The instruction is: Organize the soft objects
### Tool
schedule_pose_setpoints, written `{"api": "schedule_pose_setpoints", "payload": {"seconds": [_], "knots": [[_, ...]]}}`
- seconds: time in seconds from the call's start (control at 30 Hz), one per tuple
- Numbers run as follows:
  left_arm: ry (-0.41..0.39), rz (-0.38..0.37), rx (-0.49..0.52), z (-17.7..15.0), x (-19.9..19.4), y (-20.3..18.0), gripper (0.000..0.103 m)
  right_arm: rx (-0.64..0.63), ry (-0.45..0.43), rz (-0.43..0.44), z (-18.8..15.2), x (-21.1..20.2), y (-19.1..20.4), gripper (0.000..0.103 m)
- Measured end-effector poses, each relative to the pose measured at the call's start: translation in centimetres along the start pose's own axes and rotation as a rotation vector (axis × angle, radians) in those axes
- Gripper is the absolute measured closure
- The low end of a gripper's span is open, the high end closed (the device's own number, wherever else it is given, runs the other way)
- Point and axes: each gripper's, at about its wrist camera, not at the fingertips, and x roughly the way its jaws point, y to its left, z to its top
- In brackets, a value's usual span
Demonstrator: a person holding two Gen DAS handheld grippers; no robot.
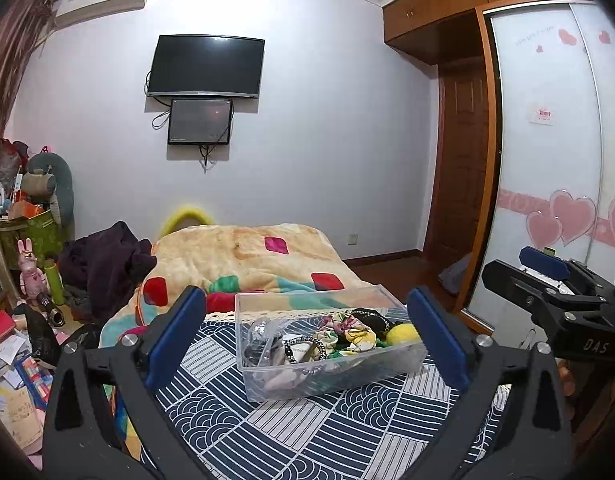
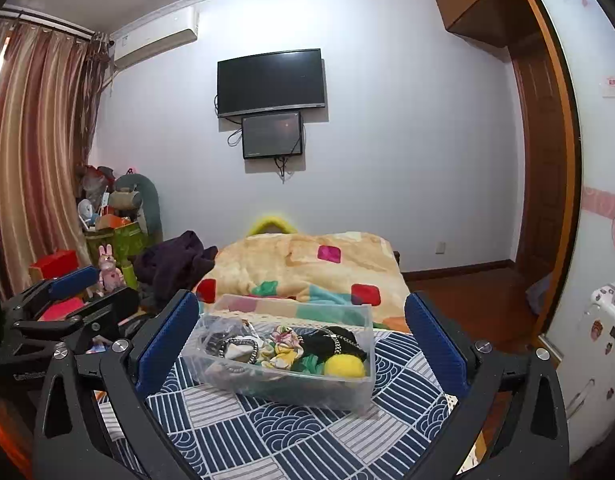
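On the patterned cloth [image 1: 291, 432], a clear bin [image 1: 327, 376] held scrunchies [image 1: 349, 330] and a yellow ball [image 1: 401, 334], ahead between the left gripper's [image 1: 303, 340] wide jaws. From the right wrist, the bin [image 2: 291, 384] sat ahead between the right gripper's [image 2: 301, 340] wide, empty jaws.

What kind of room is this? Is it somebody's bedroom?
Most likely a bedroom: a bed with a blanket, a wardrobe with sliding doors, and a TV on the wall.
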Motion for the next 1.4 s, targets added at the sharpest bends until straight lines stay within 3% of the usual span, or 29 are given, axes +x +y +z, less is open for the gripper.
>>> {"api": "schedule_pose_setpoints", "payload": {"seconds": [1.4], "knots": [[-0.006, 0.011, 0.021, 0.10, -0.52, -0.45, 0.000, 0.011, -0.002, 0.000, -0.08, -0.97, 0.08, 0.000]]}}
